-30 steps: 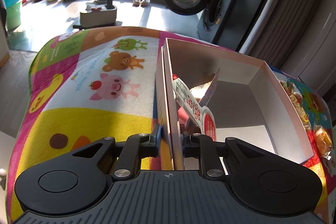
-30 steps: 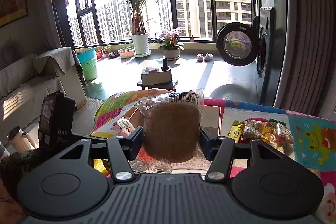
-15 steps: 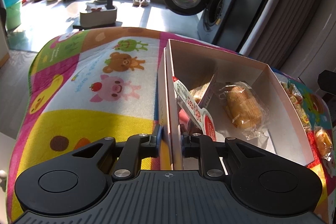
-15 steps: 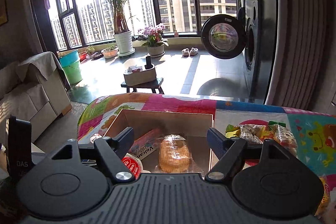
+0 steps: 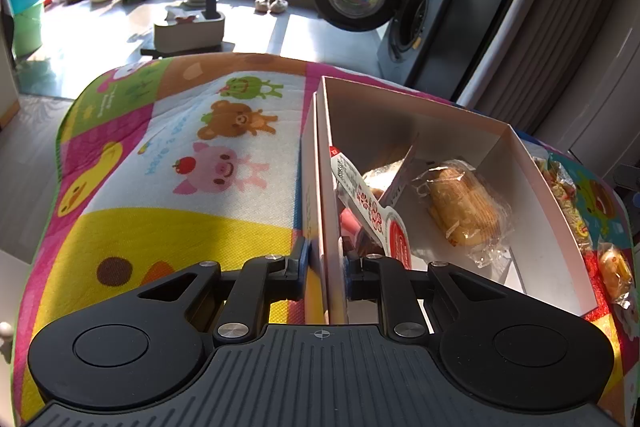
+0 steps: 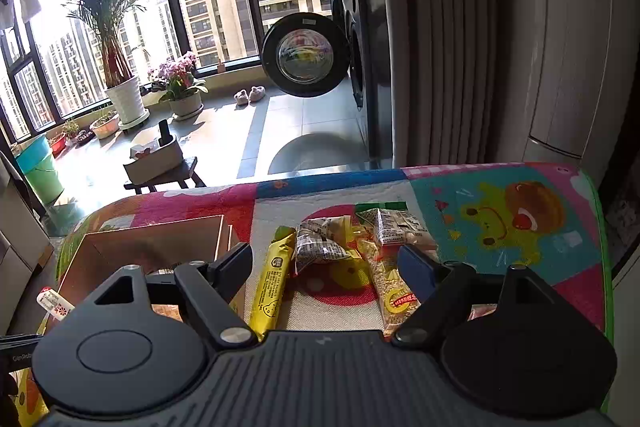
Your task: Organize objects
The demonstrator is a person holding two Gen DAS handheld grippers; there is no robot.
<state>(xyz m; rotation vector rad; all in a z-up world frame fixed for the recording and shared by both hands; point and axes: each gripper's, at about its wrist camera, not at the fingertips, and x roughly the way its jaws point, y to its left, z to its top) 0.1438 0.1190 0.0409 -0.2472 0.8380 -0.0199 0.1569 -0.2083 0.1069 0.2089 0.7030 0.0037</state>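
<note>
Left wrist view: the left gripper (image 5: pixel 326 259) is clamped on the near-left wall of the white box (image 5: pixel 536 187), one finger outside and one inside. The box sits on a cartoon mat (image 5: pixel 192 155). Inside it, a wrapped bun (image 5: pixel 464 207) lies on the floor toward the right wall, and a red-and-white packet (image 5: pixel 374 209) leans against the left wall beside a tilted silver wrapper (image 5: pixel 400 175). More snacks (image 5: pixel 614 269) lie on the mat just outside the right wall.

In the right wrist view, the right gripper (image 6: pixel 326 265) hangs with its jaws spread wide and nothing between them, above a cluster of snacks to the right of the box (image 6: pixel 160 239). A yellow bar (image 6: pixel 272 287) lies lengthwise just beside the left finger. Two grey-printed pouches (image 6: pixel 320 247) sit between the fingers, farther out. A clear bag of grains (image 6: pixel 392 287) lies next to the right finger, and a green-topped pouch (image 6: pixel 392 227) rests beyond it. A washer (image 6: pixel 304 55) with its door open stands behind the table.
</note>
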